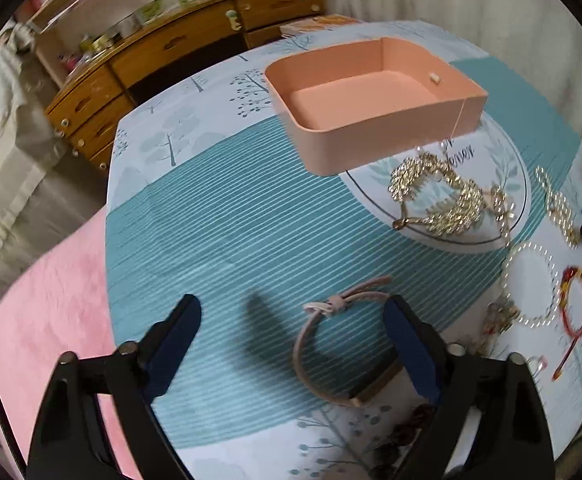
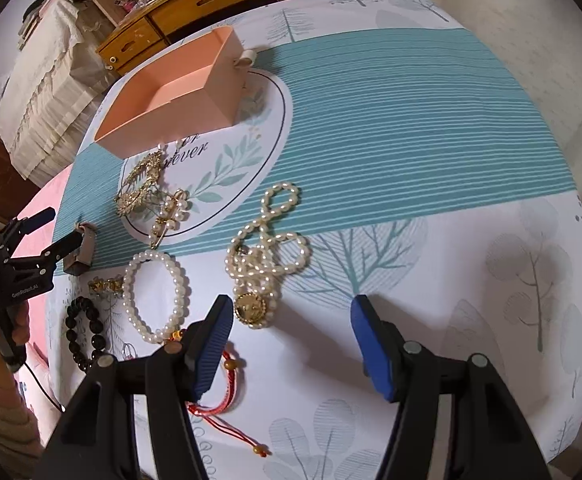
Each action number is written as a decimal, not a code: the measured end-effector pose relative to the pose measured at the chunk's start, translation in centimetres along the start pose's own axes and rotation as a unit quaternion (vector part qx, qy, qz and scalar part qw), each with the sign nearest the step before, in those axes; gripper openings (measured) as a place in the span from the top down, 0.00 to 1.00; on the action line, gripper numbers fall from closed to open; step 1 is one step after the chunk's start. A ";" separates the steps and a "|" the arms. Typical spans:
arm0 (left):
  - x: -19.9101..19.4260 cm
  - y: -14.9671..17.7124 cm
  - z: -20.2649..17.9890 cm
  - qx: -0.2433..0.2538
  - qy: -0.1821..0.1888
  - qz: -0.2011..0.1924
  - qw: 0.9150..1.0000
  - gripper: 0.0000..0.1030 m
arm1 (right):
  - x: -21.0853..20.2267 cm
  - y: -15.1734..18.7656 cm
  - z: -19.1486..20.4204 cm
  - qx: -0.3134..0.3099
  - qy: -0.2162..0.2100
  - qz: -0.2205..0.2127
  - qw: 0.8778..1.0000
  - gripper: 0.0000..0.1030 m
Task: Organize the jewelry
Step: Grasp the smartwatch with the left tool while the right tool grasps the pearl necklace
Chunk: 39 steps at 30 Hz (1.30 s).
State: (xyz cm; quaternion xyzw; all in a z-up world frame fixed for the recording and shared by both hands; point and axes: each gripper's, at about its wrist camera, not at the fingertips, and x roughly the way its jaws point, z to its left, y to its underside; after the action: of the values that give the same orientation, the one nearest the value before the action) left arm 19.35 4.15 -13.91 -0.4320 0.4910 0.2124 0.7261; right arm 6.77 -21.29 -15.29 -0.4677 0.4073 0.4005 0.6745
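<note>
An empty pink box (image 1: 375, 96) (image 2: 171, 96) stands on the patterned cloth. My left gripper (image 1: 291, 344) is open just above the cloth, its jaws around a beige cord bracelet (image 1: 323, 344), which also shows in the right wrist view (image 2: 83, 248). Gold leaf hair pieces (image 1: 443, 196) (image 2: 141, 184) lie below the box. My right gripper (image 2: 291, 340) is open and empty, hovering near a pearl necklace with a gold pendant (image 2: 267, 256). A pearl bracelet (image 2: 157, 296) (image 1: 531, 284), a red cord bracelet (image 2: 219, 392) (image 1: 575, 312) and a black bead bracelet (image 2: 85, 332) lie beside it.
A pearl hair clip (image 2: 169, 216) lies on the round print. The left gripper (image 2: 51, 236) shows at the left edge of the right wrist view. A wooden dresser (image 1: 151, 60) stands beyond the table. A pink cover (image 1: 47, 320) lies left of the cloth.
</note>
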 end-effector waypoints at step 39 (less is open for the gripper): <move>-2.4 1.0 -0.6 -0.110 0.023 0.032 0.993 0.94 | -1.5 -4.3 4.1 0.006 -0.048 -0.012 0.999 0.95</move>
State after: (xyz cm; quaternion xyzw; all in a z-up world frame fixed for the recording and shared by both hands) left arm 17.33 4.46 -12.26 -0.4985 0.4942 0.2784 0.6556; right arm 10.89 -18.68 -11.67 -0.4486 0.3714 0.4118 0.7009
